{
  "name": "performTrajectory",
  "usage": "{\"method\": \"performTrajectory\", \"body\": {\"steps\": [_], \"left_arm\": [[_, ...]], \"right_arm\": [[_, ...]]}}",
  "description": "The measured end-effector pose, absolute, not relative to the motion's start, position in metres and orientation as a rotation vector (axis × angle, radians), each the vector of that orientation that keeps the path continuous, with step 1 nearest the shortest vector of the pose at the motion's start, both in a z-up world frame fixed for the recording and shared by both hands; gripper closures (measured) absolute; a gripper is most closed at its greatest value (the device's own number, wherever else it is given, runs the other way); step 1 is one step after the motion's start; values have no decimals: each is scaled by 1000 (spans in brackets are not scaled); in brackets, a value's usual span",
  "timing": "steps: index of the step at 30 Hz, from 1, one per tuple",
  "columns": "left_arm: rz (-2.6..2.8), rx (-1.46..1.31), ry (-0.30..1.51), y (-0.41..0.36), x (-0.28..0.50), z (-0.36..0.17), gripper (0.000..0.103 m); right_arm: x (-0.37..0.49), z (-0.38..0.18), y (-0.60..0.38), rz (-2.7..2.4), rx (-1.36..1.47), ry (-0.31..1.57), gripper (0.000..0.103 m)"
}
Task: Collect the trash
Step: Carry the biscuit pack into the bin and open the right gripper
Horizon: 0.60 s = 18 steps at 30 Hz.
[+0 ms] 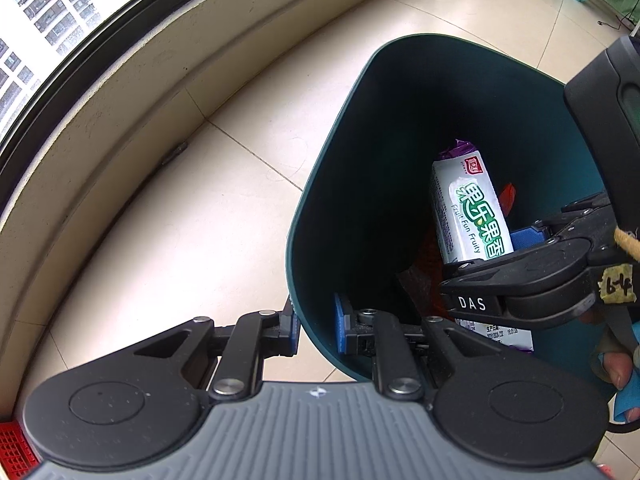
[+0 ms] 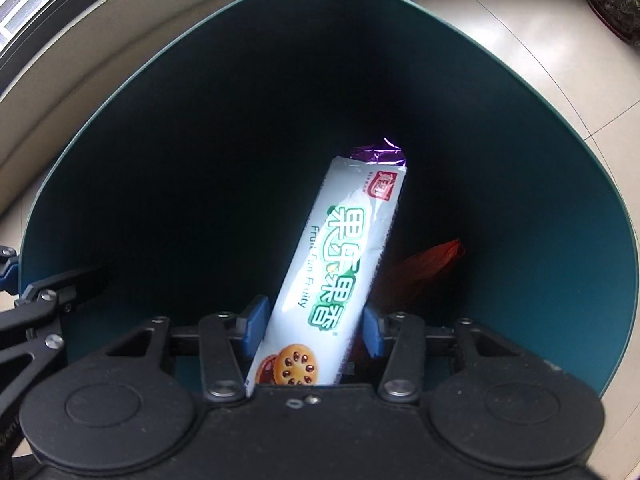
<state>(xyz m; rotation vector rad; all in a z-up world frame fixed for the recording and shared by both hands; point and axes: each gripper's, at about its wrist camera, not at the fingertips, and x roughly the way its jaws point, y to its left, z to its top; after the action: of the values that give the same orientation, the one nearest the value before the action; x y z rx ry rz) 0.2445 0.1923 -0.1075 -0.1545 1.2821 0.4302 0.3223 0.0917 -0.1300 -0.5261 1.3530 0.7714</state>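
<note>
Meanwhile left hand-held gripper (image 1: 316,330) clamped bin (image 1: 332,184) rim; right hand-held gripper (image 2: 312,330) gripped biscuit packet (image 2: 340,248) inside; early slip risked packet snagging.

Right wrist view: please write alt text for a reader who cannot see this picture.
A white biscuit packet stands between the blue pads of the right tool, over the dark inside of a teal bin. A red wrapper lies deeper in the bin. Pale floor tiles surround the bin.
</note>
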Motion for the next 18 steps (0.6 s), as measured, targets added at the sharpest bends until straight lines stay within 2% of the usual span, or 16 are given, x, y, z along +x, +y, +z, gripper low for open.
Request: {"method": "performTrajectory", "body": {"steps": [4,6,18], "left_arm": [[428,-154,1283,186,250,-108,87],[430,-153,1284,184,251,-108,87],[431,-149,1281,179,251,-105,87]], "right_arm": [[323,-130,93,754,-510,1356,52],[330,-129,92,742,-494,1361,45],[336,-65,55,840,-390,1303,44]]}}
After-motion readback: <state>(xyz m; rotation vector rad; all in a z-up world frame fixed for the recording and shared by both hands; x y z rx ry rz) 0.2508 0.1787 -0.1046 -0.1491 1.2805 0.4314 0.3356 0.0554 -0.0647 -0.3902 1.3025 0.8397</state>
